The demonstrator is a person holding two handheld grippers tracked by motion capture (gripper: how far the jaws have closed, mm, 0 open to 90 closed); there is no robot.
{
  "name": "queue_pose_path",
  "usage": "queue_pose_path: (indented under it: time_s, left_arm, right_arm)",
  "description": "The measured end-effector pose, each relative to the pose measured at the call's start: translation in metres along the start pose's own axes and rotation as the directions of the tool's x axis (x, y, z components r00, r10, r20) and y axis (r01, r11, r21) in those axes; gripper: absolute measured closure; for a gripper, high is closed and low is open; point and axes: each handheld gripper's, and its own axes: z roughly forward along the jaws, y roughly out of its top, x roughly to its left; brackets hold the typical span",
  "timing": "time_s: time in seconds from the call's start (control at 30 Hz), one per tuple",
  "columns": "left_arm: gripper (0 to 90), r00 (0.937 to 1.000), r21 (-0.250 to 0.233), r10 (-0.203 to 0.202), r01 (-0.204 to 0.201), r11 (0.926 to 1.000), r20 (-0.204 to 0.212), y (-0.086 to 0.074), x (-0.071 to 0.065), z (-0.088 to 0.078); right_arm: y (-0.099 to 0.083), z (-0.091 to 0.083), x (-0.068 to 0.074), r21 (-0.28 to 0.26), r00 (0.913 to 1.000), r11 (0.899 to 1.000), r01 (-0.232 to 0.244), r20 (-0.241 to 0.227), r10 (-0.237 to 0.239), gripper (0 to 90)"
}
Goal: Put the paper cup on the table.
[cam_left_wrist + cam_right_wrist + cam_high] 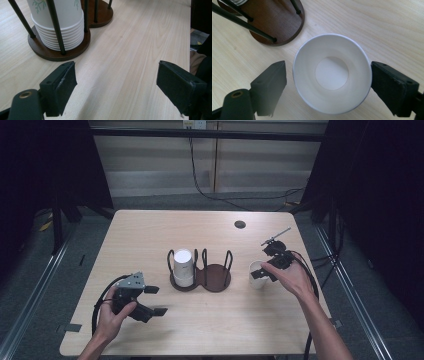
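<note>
A single white paper cup stands upright on the wooden table, mouth up and empty. My right gripper is open around it: the right jaw touches the rim and the left jaw stands a little off it. In the high view this cup is right of a dark wooden two-bay cup holder, with the right gripper over it. The holder's left bay has a stack of white cups; its right bay is bare. My left gripper is open near the front left, pointing toward the cup stack.
A small black round hole sits in the table's far side. The table's right edge is close to the right hand. Cables trail from both grippers, and dark curtains flank the table.
</note>
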Motion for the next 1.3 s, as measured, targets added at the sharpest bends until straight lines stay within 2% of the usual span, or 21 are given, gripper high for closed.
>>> queue_pose_path:
  time_s: [0.13, 0.37, 0.47, 0.67, 0.7, 0.83, 0.9, 1.13, 1.3]
  left_arm:
    - [16.2, 1.0000, 0.004, -0.006, 0.006, 1.0000, -0.006, 0.000, 0.000, -0.001]
    - [16.2, 0.9990, -0.014, -0.028, 0.027, 0.9995, -0.035, 0.000, 0.000, -0.002]
    - [16.2, 0.9984, -0.017, -0.038, 0.037, 0.9992, -0.041, 0.001, -0.001, -0.002]
    - [16.2, 0.9976, -0.007, -0.035, 0.034, 0.9994, -0.059, 0.001, -0.002, -0.007]
    - [16.2, 0.9973, -0.019, -0.041, 0.040, 0.9990, -0.060, -0.001, -0.003, -0.008]
    - [16.2, 0.9959, -0.034, -0.041, 0.038, 0.9987, -0.081, -0.002, -0.004, -0.010]
    - [16.1, 0.9964, -0.035, -0.039, 0.037, 0.9987, -0.075, -0.003, -0.005, -0.010]
    - [16.1, 0.9963, -0.029, -0.031, 0.029, 0.9992, -0.080, -0.005, -0.008, -0.008]
    - [16.2, 0.9951, -0.038, -0.045, 0.041, 0.9984, -0.088, -0.005, -0.010, -0.007]
  right_arm:
    - [0.000, -0.002, 0.002, -0.017, 1.0000, 1.000, 0.001, 0.006, -0.001, 14.5]
    - [0.001, -0.011, 0.007, -0.094, 1.0000, 0.996, -0.002, 0.003, 0.002, 15.4]
    - [0.000, -0.015, 0.011, -0.128, 0.9996, 0.992, 0.010, 0.028, -0.007, 17.0]
    - [-0.004, -0.022, 0.015, -0.206, 0.9999, 0.979, 0.003, 0.017, 0.001, 18.0]
    - [-0.005, -0.023, 0.016, -0.214, 0.9997, 0.977, 0.008, 0.022, -0.004, 18.0]
    - [-0.010, -0.024, 0.026, -0.267, 0.9997, 0.964, 0.010, 0.023, -0.004, 18.5]
    - [-0.014, -0.022, 0.030, -0.278, 0.9998, 0.960, 0.018, 0.004, -0.017, 17.7]
    - [-0.031, -0.021, 0.048, -0.364, 0.9996, 0.931, 0.023, -0.005, -0.027, 17.7]
    - [-0.043, -0.022, 0.059, -0.439, 0.9995, 0.898, 0.017, -0.017, -0.028, 17.2]
